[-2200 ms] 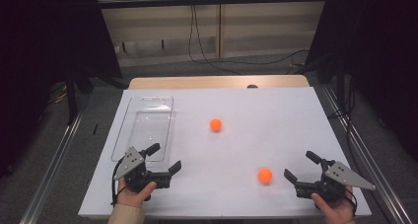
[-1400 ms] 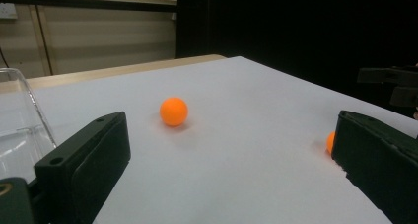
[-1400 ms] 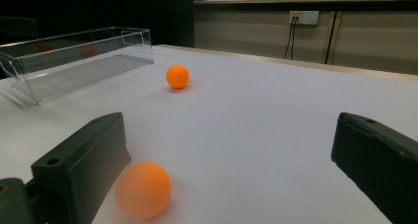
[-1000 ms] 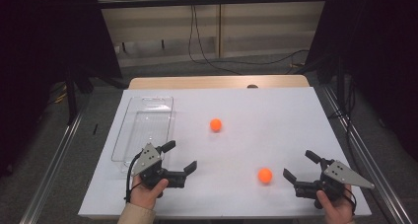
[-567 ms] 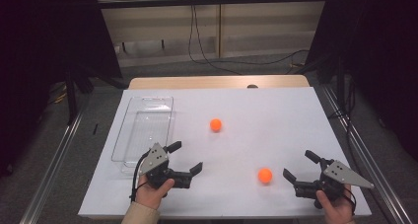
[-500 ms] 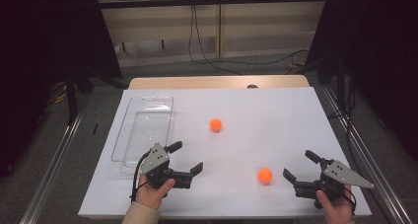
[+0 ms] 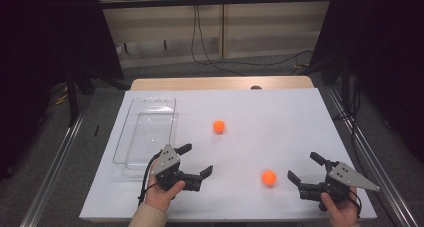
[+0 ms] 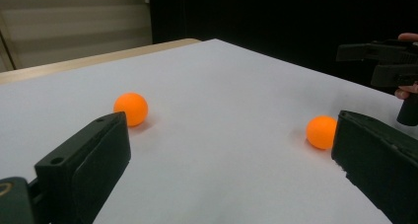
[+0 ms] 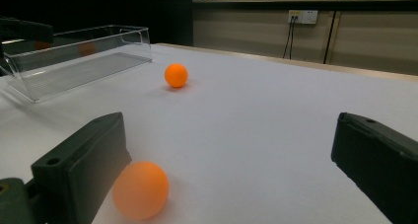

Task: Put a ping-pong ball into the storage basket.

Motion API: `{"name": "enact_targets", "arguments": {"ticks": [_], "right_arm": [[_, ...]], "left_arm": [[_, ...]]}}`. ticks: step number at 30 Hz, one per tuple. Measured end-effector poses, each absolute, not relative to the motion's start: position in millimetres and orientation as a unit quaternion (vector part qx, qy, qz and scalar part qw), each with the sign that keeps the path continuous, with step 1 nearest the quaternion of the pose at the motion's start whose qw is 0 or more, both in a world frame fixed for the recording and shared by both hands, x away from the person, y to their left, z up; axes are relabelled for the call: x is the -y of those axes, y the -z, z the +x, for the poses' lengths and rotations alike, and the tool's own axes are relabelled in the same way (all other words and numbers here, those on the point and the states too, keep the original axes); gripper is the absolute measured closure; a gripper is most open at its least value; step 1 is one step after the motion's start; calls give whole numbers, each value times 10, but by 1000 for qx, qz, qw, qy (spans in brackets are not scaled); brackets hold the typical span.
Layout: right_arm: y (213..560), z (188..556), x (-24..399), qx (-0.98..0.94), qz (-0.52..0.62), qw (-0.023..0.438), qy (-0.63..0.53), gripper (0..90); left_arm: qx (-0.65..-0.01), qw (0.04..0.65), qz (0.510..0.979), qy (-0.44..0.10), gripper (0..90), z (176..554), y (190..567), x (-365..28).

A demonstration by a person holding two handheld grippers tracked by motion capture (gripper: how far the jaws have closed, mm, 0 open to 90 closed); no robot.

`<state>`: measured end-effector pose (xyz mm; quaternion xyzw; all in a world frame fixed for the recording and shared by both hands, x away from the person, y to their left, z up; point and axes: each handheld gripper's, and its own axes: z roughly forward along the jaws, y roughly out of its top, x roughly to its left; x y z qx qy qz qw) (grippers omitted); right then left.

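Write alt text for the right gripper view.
The right gripper, fingers spread open, points across a white table at an orange ball beside its left finger. A second orange ball lies farther off, near a clear tray.

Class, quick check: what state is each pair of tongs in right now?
Left tongs: open, holding nothing.
Right tongs: open, holding nothing; the near ball lies just ahead of them.

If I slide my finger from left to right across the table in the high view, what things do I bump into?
Clear tray → left gripper → far orange ball → near orange ball → right gripper.
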<state>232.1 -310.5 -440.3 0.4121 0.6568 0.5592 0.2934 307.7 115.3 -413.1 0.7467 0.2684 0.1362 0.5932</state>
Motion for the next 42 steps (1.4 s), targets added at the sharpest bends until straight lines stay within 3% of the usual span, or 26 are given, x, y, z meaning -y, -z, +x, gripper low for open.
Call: {"name": "enact_targets", "arguments": {"ticks": [42], "right_arm": [[4401, 2323, 3093, -661, 406, 294, -559, 3]], "left_arm": [[-249, 581, 768, -102, 17, 3134, 4197, -758]]}}
